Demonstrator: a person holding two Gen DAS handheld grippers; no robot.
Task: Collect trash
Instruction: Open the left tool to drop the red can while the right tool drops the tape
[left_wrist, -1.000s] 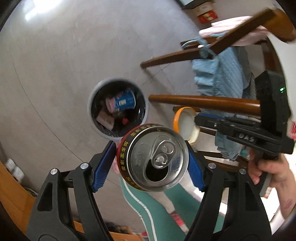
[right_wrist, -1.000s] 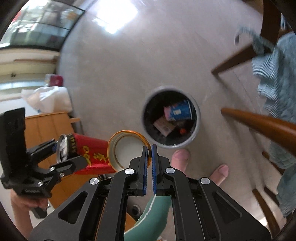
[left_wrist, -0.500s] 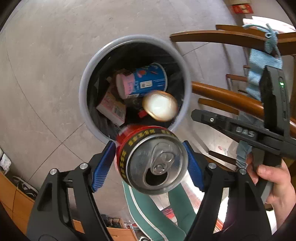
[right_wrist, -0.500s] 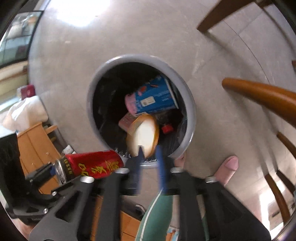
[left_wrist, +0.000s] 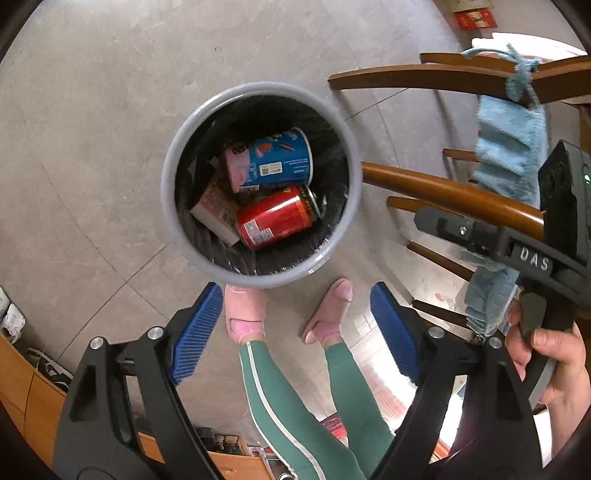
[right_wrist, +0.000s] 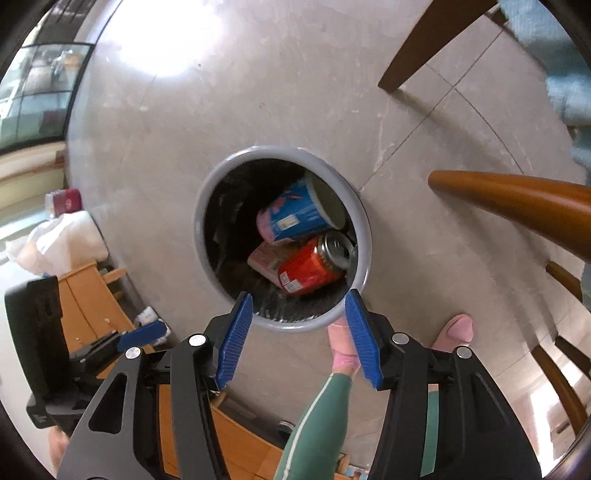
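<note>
Grey tiled floor (left_wrist: 92, 110) lies beneath both tools. The left gripper (left_wrist: 291, 328), its jaws opening, and the right gripper (right_wrist: 299, 334), jaws spread, are empty above pink slippers (left_wrist: 245, 310). Beyond, the round grey bin (left_wrist: 170, 177) holds a red drink can (left_wrist: 277, 216) beside a blue paper cup (left_wrist: 273, 160).

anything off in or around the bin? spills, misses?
Nothing stands out. The red can, blue cup and a small carton all lie inside the grey bin; no trash shows on the floor beside it.
</note>
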